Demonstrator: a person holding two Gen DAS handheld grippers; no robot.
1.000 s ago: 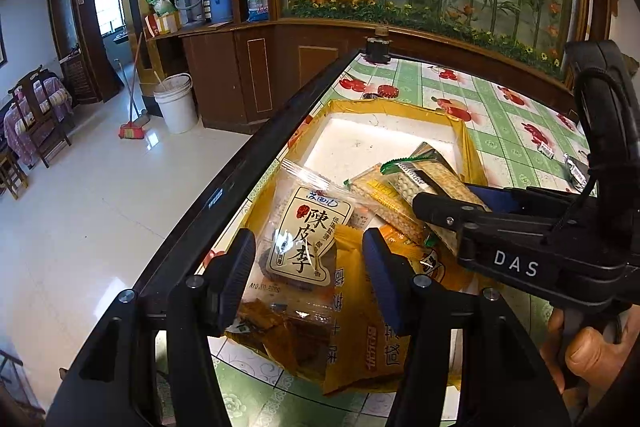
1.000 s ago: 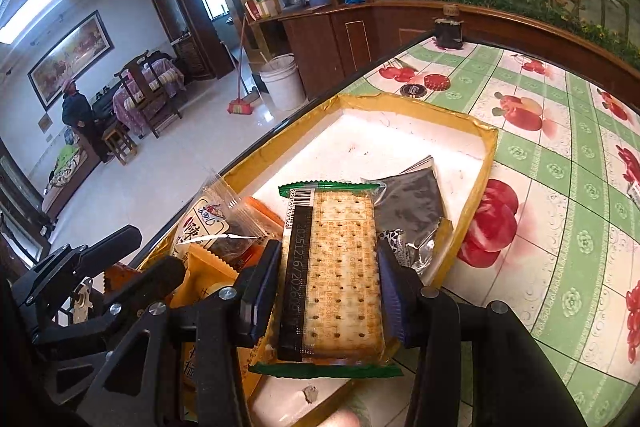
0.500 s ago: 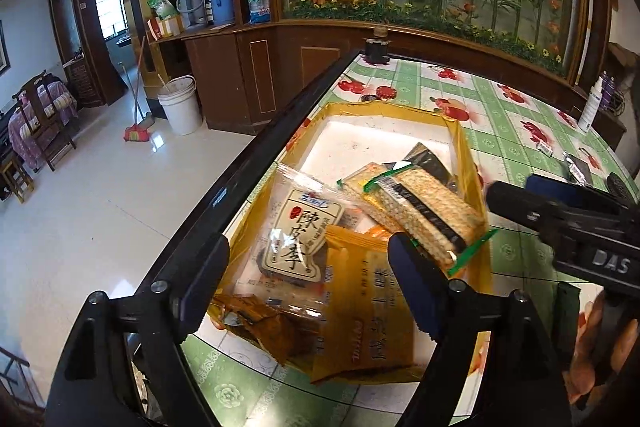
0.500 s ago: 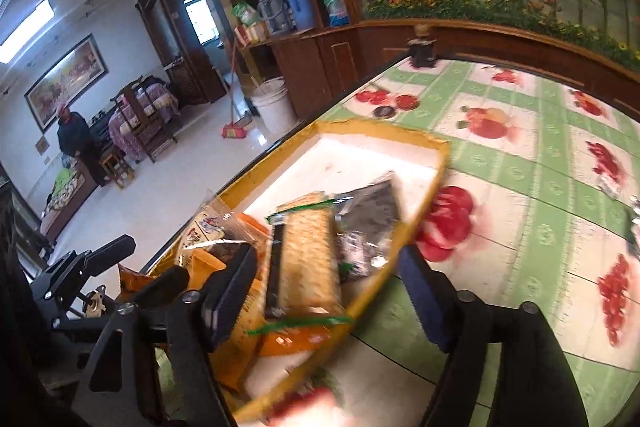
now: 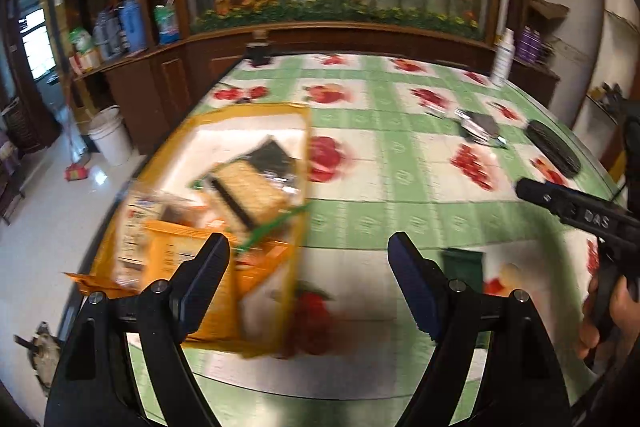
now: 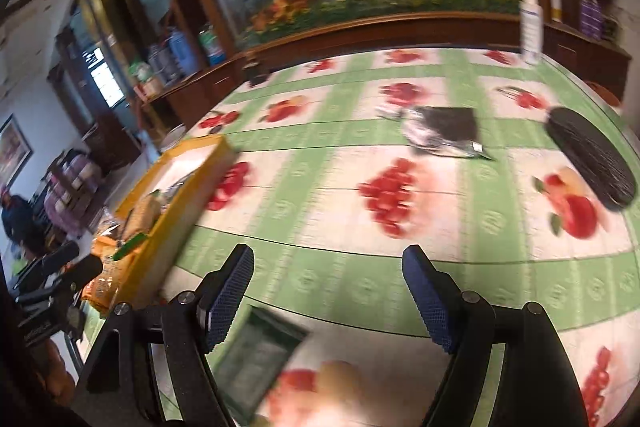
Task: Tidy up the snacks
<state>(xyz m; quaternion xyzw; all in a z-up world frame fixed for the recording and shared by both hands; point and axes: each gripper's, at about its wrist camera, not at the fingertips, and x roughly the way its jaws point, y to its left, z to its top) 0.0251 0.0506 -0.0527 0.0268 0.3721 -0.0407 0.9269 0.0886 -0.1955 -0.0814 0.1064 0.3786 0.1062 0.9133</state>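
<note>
The yellow tray (image 5: 298, 155) sits at the left edge of the table (image 5: 400, 163), and it already holds the cracker pack (image 5: 250, 193), orange snack bags (image 5: 176, 251) and a dark packet, all piled toward the tray's near end. Both tools have their jaws wide apart with nothing between them: the left gripper (image 5: 308, 283) hangs over the tray's near right corner, and the right gripper (image 6: 328, 295) hangs well to the tray's right over the fruit-print cloth. The snacks not yet in the tray lie on that side. A dark foil snack packet (image 6: 444, 131) lies far across the table from the tray, ahead of the right gripper and slightly to its right, its long axis running roughly across the view. A blurred green packet (image 6: 260, 359) lies just below the right gripper's left finger. The right hand is judged nearer to both, so the next pick probably falls to it.
</note>
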